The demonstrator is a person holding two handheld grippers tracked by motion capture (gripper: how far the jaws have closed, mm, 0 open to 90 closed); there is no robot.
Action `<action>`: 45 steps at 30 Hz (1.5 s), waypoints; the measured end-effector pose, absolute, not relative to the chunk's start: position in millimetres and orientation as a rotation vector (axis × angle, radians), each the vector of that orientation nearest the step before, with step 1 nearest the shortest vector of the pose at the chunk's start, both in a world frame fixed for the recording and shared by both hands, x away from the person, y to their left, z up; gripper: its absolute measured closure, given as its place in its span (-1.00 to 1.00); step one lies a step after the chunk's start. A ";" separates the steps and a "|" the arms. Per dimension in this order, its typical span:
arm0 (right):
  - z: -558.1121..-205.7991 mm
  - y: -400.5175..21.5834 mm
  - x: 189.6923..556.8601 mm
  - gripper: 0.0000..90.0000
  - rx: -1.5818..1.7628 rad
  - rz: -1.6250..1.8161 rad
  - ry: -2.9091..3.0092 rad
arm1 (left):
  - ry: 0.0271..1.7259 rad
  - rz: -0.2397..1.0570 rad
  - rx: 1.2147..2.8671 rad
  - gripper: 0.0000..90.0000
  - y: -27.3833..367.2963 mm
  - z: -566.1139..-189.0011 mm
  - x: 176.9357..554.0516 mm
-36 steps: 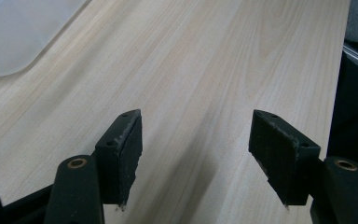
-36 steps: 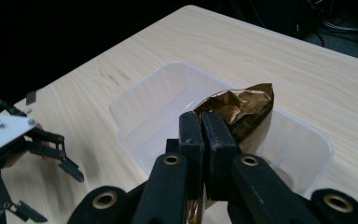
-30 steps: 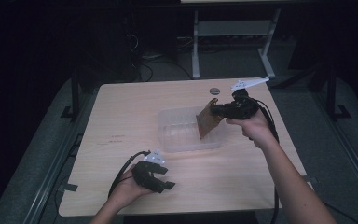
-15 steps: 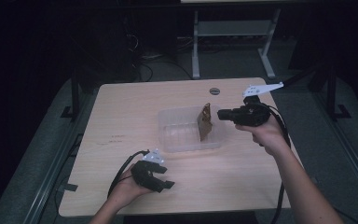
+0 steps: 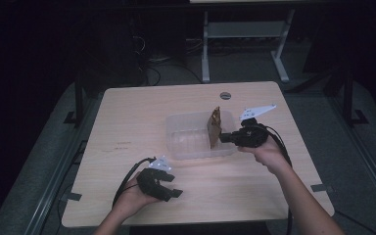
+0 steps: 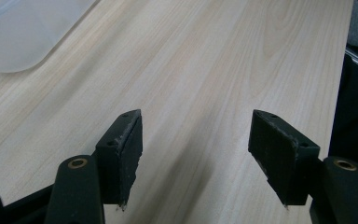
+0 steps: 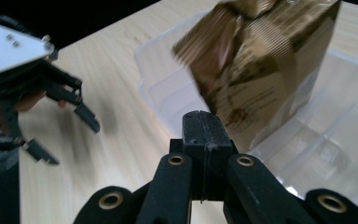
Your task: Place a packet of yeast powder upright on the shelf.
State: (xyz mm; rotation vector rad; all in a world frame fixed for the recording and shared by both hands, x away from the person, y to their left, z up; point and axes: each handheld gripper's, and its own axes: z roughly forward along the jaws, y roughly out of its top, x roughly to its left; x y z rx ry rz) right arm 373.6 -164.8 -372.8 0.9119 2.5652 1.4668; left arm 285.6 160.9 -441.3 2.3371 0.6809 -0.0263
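Note:
A brown foil packet (image 5: pixel 215 127) stands on edge, nearly upright, inside a clear plastic container (image 5: pixel 186 142) at mid-table. My right gripper (image 5: pixel 223 138) reaches in from the right at the container's right wall, shut on the packet's lower edge. In the right gripper view the jaws (image 7: pixel 203 122) are pressed together, and the packet (image 7: pixel 270 70) rises just past their tips, over the container (image 7: pixel 335 140). My left gripper (image 5: pixel 169 188) rests on the table near its front edge, open. Its jaws (image 6: pixel 196 158) have only bare wood between them. The left gripper (image 7: pixel 70 126) also appears in the right gripper view.
A corner of the container (image 6: pixel 18 32) lies far ahead of the left jaws. A round grey cap (image 5: pixel 225 95) sits in the tabletop behind the container. A white stand (image 5: pixel 245 29) is on the floor beyond the table. Tape strips (image 5: pixel 319 187) mark the front corners.
My right hand has come down and toward the near side, bringing the packet from above the container's rim down into it. The left hand has stayed put.

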 end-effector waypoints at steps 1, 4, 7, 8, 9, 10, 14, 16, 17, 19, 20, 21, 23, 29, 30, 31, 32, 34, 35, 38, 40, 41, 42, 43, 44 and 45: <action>-374.0 -163.5 377.0 0.99 0.916 1.473 2.556 | 0.676 -0.019 2.340 -0.23 161.2 -441.1 286.4; -375.0 -160.5 387.0 0.99 0.938 1.475 2.536 | 0.680 -0.022 2.338 -0.23 161.4 -441.2 287.3; -373.7 -158.6 393.2 0.99 0.946 1.462 2.520 | 0.689 -0.026 2.337 -0.23 162.1 -441.8 287.5; -373.1 -158.7 393.9 0.99 0.946 1.466 2.519 | 0.688 -0.025 2.338 -0.23 162.3 -441.9 287.7; -372.5 -158.8 393.6 0.99 0.941 1.471 2.516 | 0.681 -0.019 2.338 -0.23 163.0 -441.9 288.1; -371.2 -159.5 391.7 0.99 0.934 1.472 2.513 | 0.683 -0.020 2.337 -0.23 163.5 -442.0 287.9; -369.7 -164.9 380.5 0.96 0.921 1.482 2.509 | 0.683 -0.020 2.332 -0.23 164.7 -442.2 287.7; -370.8 -168.7 374.1 0.92 0.917 1.478 2.511 | 0.675 -0.016 2.331 -0.23 165.7 -441.6 287.7; -371.5 -170.8 370.9 0.88 0.916 1.473 2.511 | 0.672 -0.014 2.328 -0.23 166.1 -441.1 287.5; -374.1 -177.0 361.8 0.68 0.915 1.459 2.511 | 0.678 -0.014 2.317 -0.23 166.8 -440.7 286.8; -374.1 -177.0 361.8 0.68 0.915 1.459 2.511 | 0.663 -0.005 2.325 -0.23 167.8 -439.7 287.4; -375.1 -178.6 358.8 0.60 0.911 1.449 2.516 | 0.662 -0.004 2.320 -0.24 168.1 -439.3 287.2; -376.9 -181.2 352.8 0.43 0.906 1.422 2.520 | 0.660 -0.001 2.306 -0.26 168.3 -439.2 286.8; -384.3 -190.8 336.6 0.09 0.914 1.346 2.526 | 0.646 0.000 2.295 -0.38 170.8 -438.4 280.7; -386.4 -193.1 333.1 0.04 0.915 1.328 2.524 | 0.646 0.001 2.288 -0.38 172.6 -438.3 279.3; -388.8 -195.5 329.6 0.01 0.921 1.310 2.522 | 0.641 0.006 2.287 -0.39 174.9 -438.1 278.1; -392.2 -198.2 326.8 -0.04 0.913 1.294 2.525 | 0.644 0.014 2.284 -0.40 177.0 -437.9 277.1; -397.8 -202.8 321.1 -0.09 0.927 1.255 2.527 | 0.650 0.030 2.274 -0.41 181.1 -438.0 276.0; -401.1 -205.7 318.3 -0.11 0.934 1.234 2.534 | 0.652 0.037 2.278 -0.41 184.3 -437.7 275.8; -411.8 -212.8 309.3 -0.16 0.944 1.192 2.544 | 0.666 0.041 2.279 -0.42 188.4 -438.9 274.9; -419.7 -217.2 303.0 -0.20 0.939 1.153 2.556 | 0.651 0.052 2.296 -0.42 188.7 -441.2 275.8; -423.3 -218.7 300.8 -0.21 0.934 1.131 2.556 | 0.646 0.043 2.305 -0.42 188.2 -442.5 275.8; -426.4 -220.1 298.4 -0.23 0.939 1.110 2.561 | 0.637 0.042 2.316 -0.42 187.6 -443.9 276.0; -429.3 -221.2 297.0 -0.24 0.939 1.091 2.568 | 0.623 0.047 2.333 -0.42 187.1 -444.6 276.6; -431.7 -222.1 296.3 -0.26 0.948 1.075 2.575 | 0.619 0.050 2.340 -0.42 186.6 -445.5 276.5; -433.5 -222.2 296.0 -0.28 0.955 1.071 2.581 | 0.612 0.050 2.346 -0.42 185.6 -446.1 276.7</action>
